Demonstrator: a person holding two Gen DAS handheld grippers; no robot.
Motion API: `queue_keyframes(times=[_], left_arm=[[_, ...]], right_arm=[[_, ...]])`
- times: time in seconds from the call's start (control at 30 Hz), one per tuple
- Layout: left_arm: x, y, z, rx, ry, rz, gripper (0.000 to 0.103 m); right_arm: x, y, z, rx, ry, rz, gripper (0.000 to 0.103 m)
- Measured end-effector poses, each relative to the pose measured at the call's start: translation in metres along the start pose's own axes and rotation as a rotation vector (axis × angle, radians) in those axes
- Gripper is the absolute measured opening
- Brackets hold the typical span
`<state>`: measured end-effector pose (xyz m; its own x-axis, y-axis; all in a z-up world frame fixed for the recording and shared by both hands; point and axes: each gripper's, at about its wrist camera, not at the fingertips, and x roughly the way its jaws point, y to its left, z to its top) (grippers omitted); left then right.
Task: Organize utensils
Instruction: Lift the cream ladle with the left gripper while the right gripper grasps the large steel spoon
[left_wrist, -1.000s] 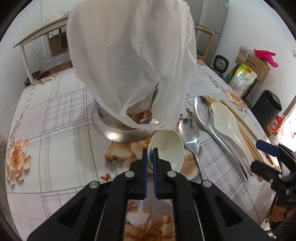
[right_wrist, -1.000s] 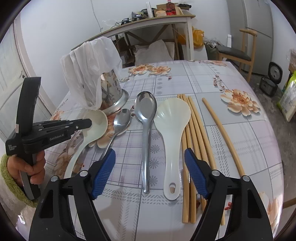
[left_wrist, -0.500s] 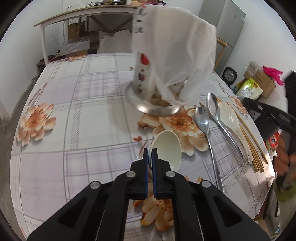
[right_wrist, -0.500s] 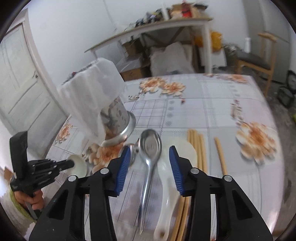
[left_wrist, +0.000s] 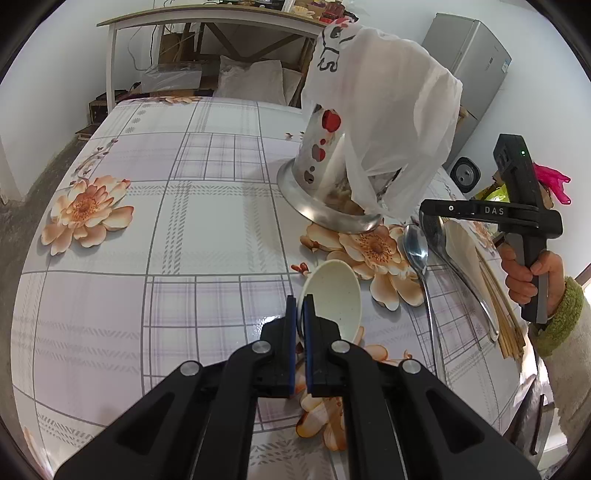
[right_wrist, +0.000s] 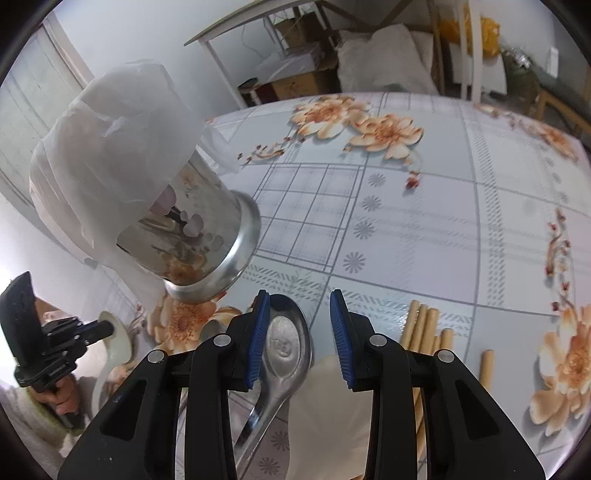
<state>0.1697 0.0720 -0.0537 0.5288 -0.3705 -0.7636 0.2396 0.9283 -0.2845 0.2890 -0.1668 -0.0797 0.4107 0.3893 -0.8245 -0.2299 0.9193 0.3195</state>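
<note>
Flowered oilcloth covers the bench (left_wrist: 207, 221). At lower centre of its view my left tool (left_wrist: 300, 314) pinches the white spoon (left_wrist: 334, 295) by its rim. My right tool (right_wrist: 300, 325) has just been closing; its jaws stand half open around the steel ladle (right_wrist: 286, 347), not yet gripping. I should centre on the bowl's neck before squeezing. A bag (right_wrist: 110, 147) hides the holder (right_wrist: 207, 251) mouth at upper left; the ladle handle is cut off below.

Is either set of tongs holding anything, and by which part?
Left tongs grip the cream spoon at its bowl's rim. Right tongs straddle the large metal spoon, holding nothing.
</note>
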Motion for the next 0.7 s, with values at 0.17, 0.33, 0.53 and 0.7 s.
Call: queue_keyframes(times=[0.17, 0.33, 0.53, 0.7], left_arm=[[-0.001, 0.000, -0.001, -0.013, 0.002, 0.001, 0.003], [-0.003, 0.000, -0.001, -0.020, 0.001, 0.012, 0.003], [-0.003, -0.002, -0.001, -0.004, 0.007, 0.027, 0.003], [-0.006, -0.006, -0.002, 0.006, -0.004, 0.044, 0.003]], right_arm=[[0.005, -0.001, 0.004, -0.014, 0.036, 0.052, 0.033], [0.009, 0.002, 0.002, -0.030, 0.041, 0.024, 0.007], [-0.011, 0.012, -0.006, -0.065, 0.000, -0.032, 0.003], [-0.035, 0.021, -0.013, -0.086, -0.050, -0.115, 0.002]])
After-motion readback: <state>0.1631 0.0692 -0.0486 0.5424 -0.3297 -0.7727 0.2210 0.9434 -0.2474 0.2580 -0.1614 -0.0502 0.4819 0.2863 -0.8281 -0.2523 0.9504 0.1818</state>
